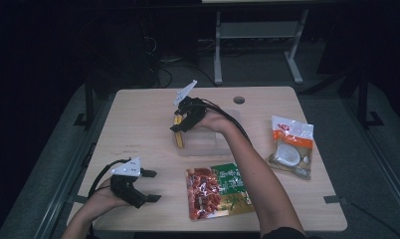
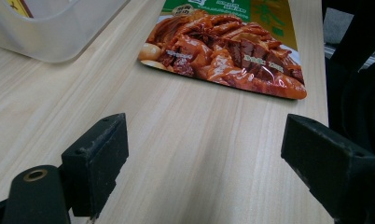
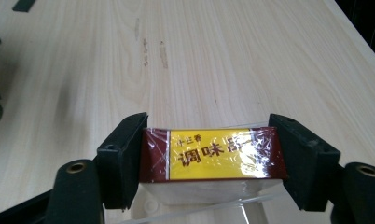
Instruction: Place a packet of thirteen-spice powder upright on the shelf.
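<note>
Right tool (image 3: 209,161) around seasoning box (image 3: 213,156), clear tub (image 1: 208,144) beneath.

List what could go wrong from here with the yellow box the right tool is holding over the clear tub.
1. The right tool clamps the box only by its two ends, and the wrapper looks glossy, so it might slip or twist.
2. The box hangs at the tub's left rim; released here, it could catch the edge and fall onto the table.
3. The tub looks light, so a nudge might shift it.
</note>
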{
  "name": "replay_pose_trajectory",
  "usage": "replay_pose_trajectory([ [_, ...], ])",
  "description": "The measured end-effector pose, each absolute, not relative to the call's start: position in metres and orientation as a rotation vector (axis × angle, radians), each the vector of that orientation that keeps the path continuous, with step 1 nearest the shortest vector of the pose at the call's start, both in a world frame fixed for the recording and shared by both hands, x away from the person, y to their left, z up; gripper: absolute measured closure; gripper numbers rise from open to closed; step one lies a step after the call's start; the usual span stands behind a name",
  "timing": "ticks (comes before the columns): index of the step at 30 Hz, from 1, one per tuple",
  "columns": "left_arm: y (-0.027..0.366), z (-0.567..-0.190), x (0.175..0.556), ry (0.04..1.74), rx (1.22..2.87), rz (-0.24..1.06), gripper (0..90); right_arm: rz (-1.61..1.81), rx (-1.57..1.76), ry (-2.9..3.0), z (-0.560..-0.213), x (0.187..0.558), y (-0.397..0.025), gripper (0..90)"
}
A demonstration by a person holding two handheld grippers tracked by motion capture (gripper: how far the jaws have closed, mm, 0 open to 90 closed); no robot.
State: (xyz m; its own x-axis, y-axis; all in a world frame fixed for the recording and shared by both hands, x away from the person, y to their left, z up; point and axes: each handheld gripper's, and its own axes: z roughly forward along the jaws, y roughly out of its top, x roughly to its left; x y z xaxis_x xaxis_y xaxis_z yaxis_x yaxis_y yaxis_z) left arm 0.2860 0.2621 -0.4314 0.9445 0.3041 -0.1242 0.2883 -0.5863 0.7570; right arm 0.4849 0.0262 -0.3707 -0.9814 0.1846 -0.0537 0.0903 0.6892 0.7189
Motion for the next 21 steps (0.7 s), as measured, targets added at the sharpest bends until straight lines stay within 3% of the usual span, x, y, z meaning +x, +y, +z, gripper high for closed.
replay_pose_trajectory([
  [4, 0.262, -0.432, 0.286, 0.417, 2.227, 0.018, 14.4, 1.186, 0.243, 2.772, -0.372, 0.486, 0.027, 29.2],
  [11, 0.263, -0.432, 0.288, 0.461, 2.207, 0.014, 12.6, 1.198, 0.314, 2.735, -0.363, 0.486, 0.022, 18.1],
  [21, 0.260, -0.434, 0.289, 0.512, 2.198, 0.002, 12.1, 1.222, 0.352, 2.706, -0.347, 0.466, -0.007, 15.0],
])
